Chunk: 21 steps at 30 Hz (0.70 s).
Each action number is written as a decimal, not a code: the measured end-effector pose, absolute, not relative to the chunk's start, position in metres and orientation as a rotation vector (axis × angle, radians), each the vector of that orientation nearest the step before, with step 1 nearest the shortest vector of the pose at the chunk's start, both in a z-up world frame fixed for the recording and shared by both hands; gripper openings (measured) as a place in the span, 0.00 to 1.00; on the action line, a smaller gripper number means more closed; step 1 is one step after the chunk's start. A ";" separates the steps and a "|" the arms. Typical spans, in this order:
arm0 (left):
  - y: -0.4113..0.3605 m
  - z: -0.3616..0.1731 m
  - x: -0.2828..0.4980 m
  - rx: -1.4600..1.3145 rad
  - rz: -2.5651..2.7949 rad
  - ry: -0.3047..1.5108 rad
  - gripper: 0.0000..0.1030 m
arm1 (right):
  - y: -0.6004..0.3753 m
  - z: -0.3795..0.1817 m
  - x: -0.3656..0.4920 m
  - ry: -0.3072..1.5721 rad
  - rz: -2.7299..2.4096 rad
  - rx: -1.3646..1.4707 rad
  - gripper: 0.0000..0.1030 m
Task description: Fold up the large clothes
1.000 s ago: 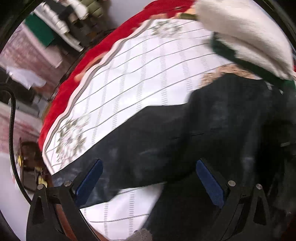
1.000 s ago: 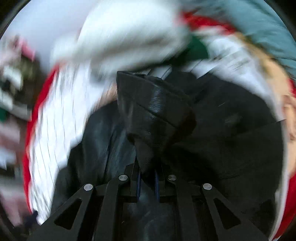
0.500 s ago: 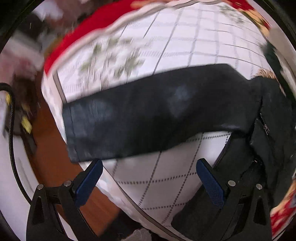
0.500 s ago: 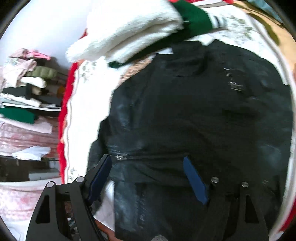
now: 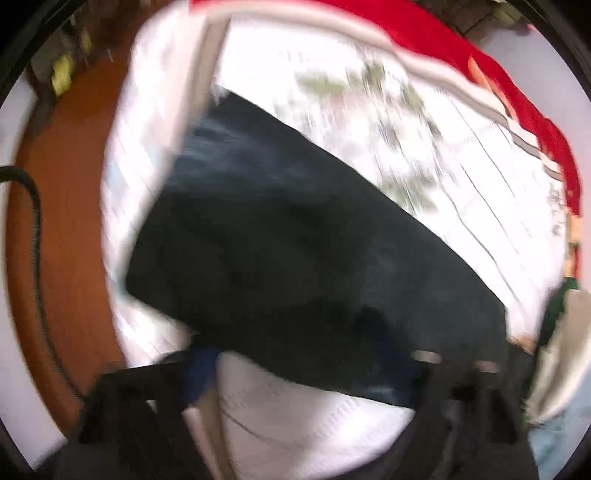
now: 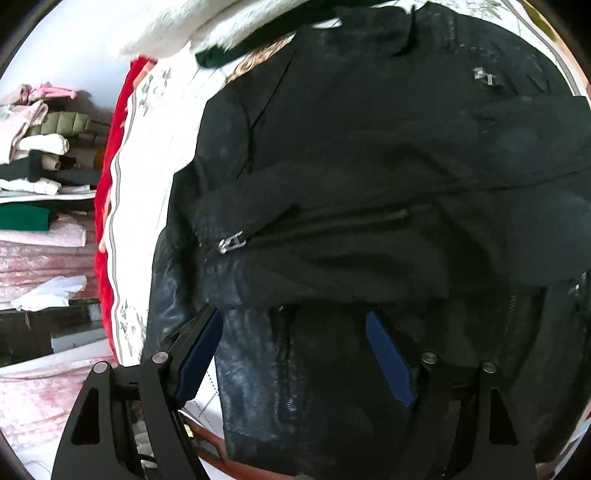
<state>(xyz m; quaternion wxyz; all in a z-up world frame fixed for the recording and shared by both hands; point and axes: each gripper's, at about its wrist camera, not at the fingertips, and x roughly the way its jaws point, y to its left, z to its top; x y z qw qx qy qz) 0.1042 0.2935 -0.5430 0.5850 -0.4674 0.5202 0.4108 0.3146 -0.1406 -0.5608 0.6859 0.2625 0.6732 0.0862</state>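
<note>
A black leather jacket [image 6: 369, 147] lies spread on a white patterned bedspread [image 5: 406, 147], with one sleeve folded across its body and a zip pull [image 6: 232, 243] showing. My right gripper [image 6: 295, 350] hovers open over the jacket's lower part, nothing between its blue pads [image 6: 199, 354]. In the blurred left wrist view the other sleeve [image 5: 295, 240] runs from upper left to lower right. My left gripper [image 5: 303, 369] points down at the sleeve's near edge. Its jaws are closing with that edge between them, the pads still apart.
A white fleecy garment with green trim [image 6: 221, 22] lies beyond the jacket's collar. A red blanket [image 6: 107, 184] edges the bed. Shelves with stacked clothes [image 6: 37, 147] stand to the left. A brown wooden surface [image 5: 66, 221] and a black cable [image 5: 33, 206] lie past the bed's edge.
My right gripper let go of the black fold, opened and drew nearer the jacket body. My left gripper swept along the sleeve toward its cuff, rolled, and its jaws narrowed.
</note>
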 end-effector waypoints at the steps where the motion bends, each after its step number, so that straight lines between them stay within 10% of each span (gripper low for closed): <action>1: 0.302 -0.538 0.108 -1.015 0.988 1.204 0.22 | -0.135 -0.561 0.314 1.508 0.189 0.575 0.79; 3: 0.315 -0.530 0.117 -0.923 0.997 1.176 0.09 | -0.126 -0.563 0.314 1.510 0.177 0.542 0.79; 15: 0.382 -0.543 0.164 -0.954 0.840 1.133 0.13 | -0.104 -0.585 0.337 1.564 0.078 0.366 0.79; 17: 0.392 -0.550 0.157 -1.068 0.803 1.069 0.22 | -0.103 -0.585 0.339 1.564 0.081 0.371 0.79; 21: 0.405 -0.564 0.158 -1.264 0.680 0.902 0.80 | -0.105 -0.587 0.338 1.575 0.091 0.384 0.79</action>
